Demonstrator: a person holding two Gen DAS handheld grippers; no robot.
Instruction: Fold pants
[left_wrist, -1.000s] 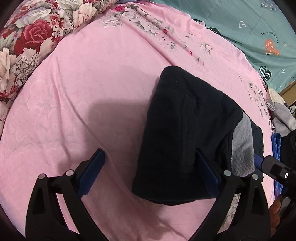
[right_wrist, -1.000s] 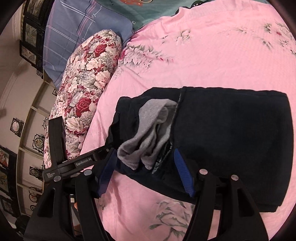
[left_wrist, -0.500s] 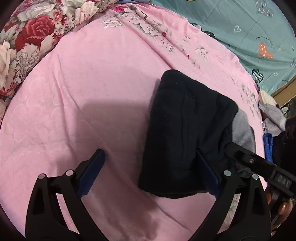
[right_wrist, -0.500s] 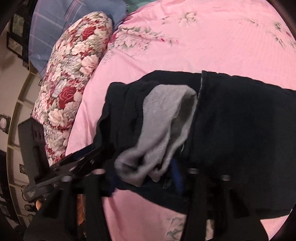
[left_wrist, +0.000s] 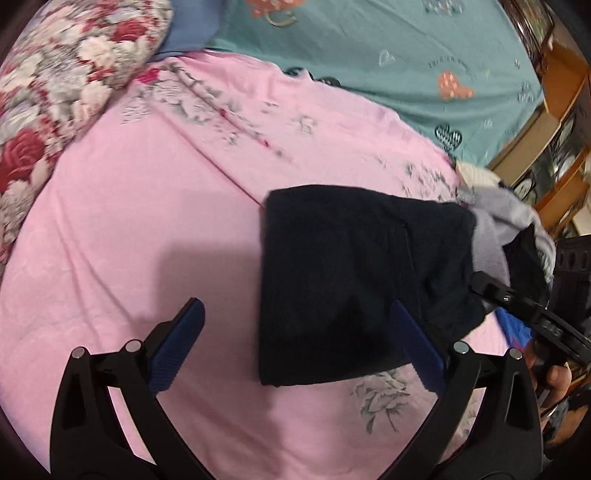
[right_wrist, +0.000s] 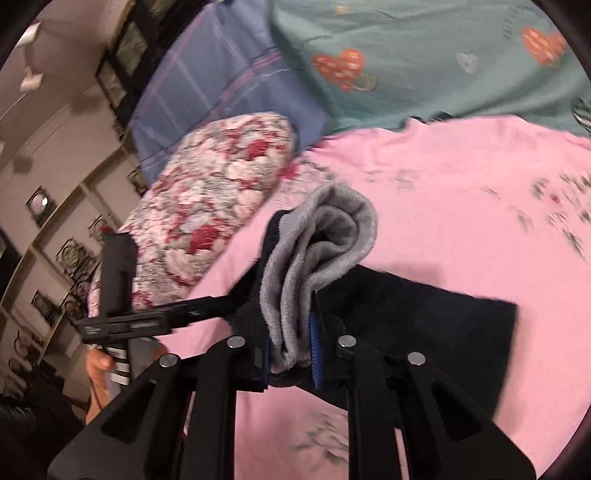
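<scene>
Right now: right gripper fingers just closed, clamped on pants grey waistband; left gripper fingers apart beside pants. Soft, limp, light; best gripped at bunched waistband edge.

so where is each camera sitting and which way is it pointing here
Left wrist: on the left gripper, looking down at the black pants on the pink sheet; its open fingers show, plus the other hand.
Right wrist: on the right gripper, facing the floral pillow; its fingers are shut on the pants' grey waistband.
Shared: pants, sheet, pillow, teal blanket.
</scene>
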